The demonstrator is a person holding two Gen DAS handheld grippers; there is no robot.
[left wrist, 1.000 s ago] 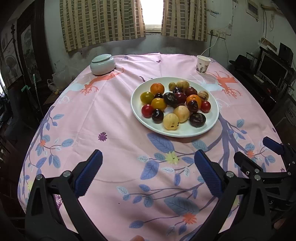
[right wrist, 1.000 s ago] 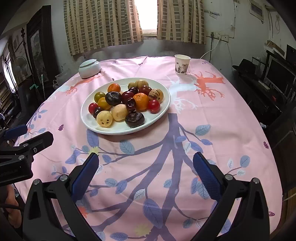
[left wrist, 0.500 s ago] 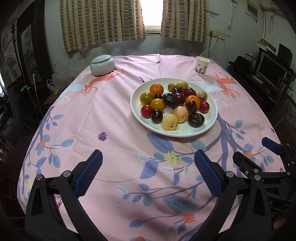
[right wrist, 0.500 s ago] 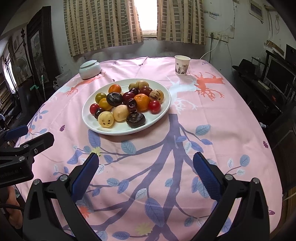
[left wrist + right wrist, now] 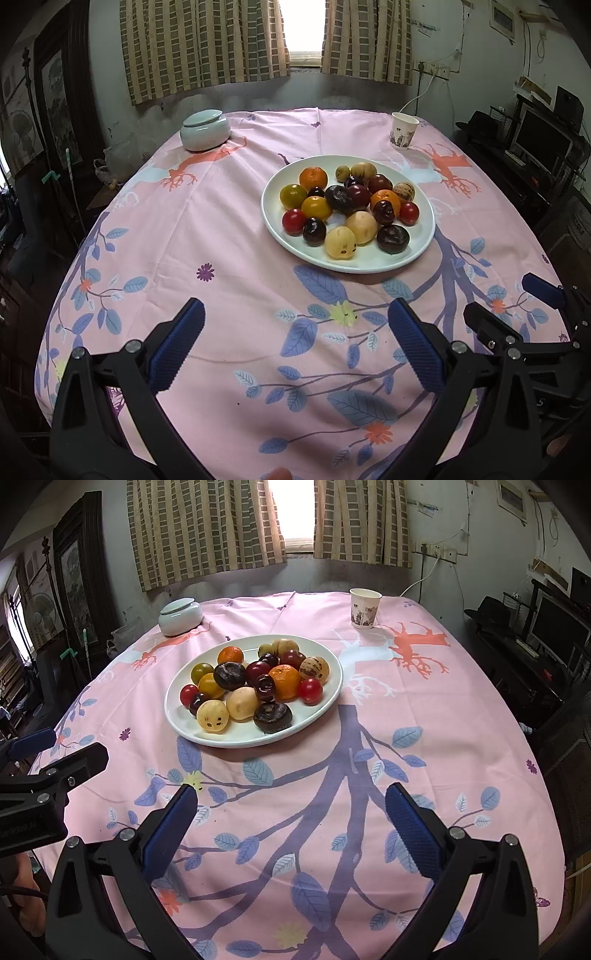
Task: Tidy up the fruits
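Observation:
A white oval plate (image 5: pixel 424 236) (image 5: pixel 325 698) on the pink tablecloth holds several mixed fruits: oranges (image 5: pixel 313 177) (image 5: pixel 284 681), red tomatoes (image 5: pixel 294 221) (image 5: pixel 310 691), dark plums (image 5: pixel 393 239) (image 5: pixel 272 717) and pale yellow fruits (image 5: pixel 340 242) (image 5: pixel 212 716). My left gripper (image 5: pixel 295 332) hovers open over the near table edge, short of the plate and to its left. My right gripper (image 5: pixel 291 812) is open too, near the front edge, with the plate ahead and to its left. Nothing is between either pair of fingers.
A pale green lidded jar (image 5: pixel 205 130) (image 5: pixel 180 616) stands at the far left of the table, a paper cup (image 5: pixel 403 130) (image 5: pixel 365 607) at the far right. Dark furniture with a monitor (image 5: pixel 539 138) lines the right wall. Curtains hang behind.
Both views have shifted slightly, so the plate sits a little farther up and away. Both grippers stay open and empty.

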